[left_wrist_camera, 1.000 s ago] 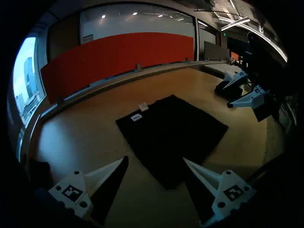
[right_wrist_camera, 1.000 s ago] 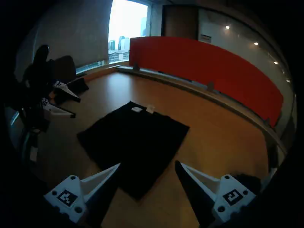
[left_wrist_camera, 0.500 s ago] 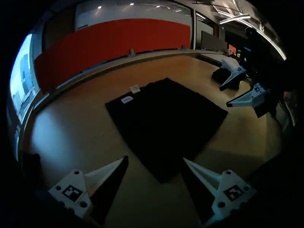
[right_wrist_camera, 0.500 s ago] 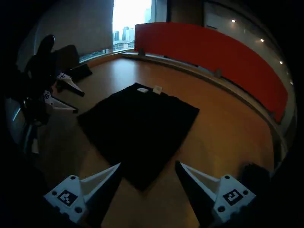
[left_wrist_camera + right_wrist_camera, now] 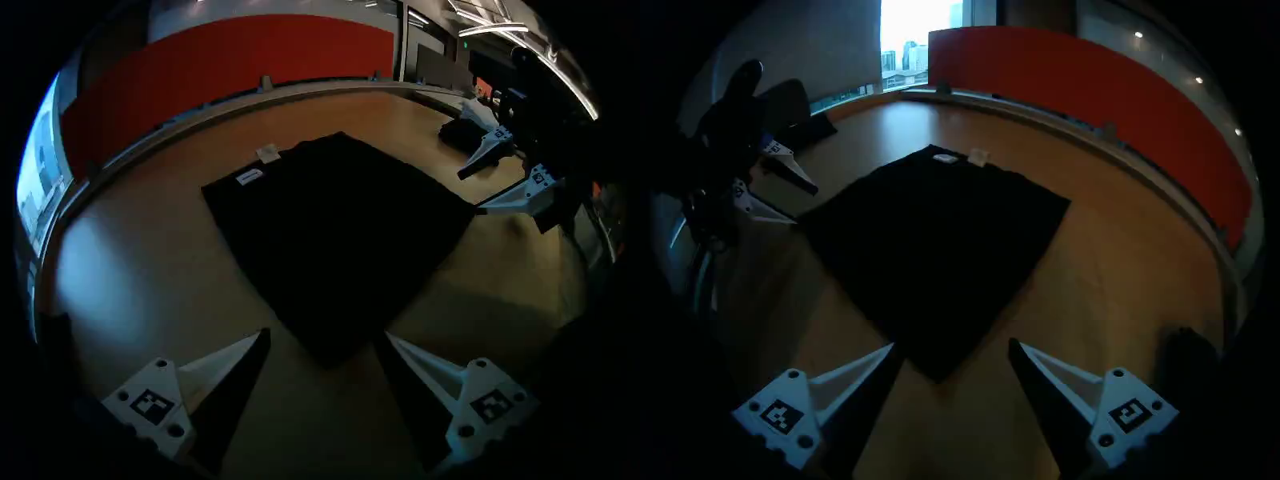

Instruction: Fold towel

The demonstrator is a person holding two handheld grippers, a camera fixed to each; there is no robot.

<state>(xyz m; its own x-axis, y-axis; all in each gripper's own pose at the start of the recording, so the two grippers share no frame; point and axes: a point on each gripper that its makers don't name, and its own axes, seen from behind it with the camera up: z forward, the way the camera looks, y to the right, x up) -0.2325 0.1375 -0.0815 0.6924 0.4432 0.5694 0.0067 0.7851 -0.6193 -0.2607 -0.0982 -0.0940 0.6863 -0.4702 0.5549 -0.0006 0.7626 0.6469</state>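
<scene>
A black towel (image 5: 336,224) lies flat on the wooden table, with white tags (image 5: 250,177) at its far corner. In the left gripper view my left gripper (image 5: 324,340) is open, its fingers on either side of the towel's near corner and close above it. The right gripper (image 5: 496,180) hangs open at the far right, beside the towel's right corner. In the right gripper view the towel (image 5: 936,240) points a corner at my open right gripper (image 5: 952,352). The left gripper (image 5: 780,188) hovers at the towel's left corner.
A wooden table (image 5: 144,264) spreads around the towel. A red partition (image 5: 216,64) runs along its far edge, seen also as the red partition (image 5: 1088,88). Dark objects (image 5: 796,120) sit at the table's left end near a window (image 5: 912,32).
Both grippers have moved forward and down toward the towel. Its near corners now lie between each pair of fingers. The towel has not moved.
</scene>
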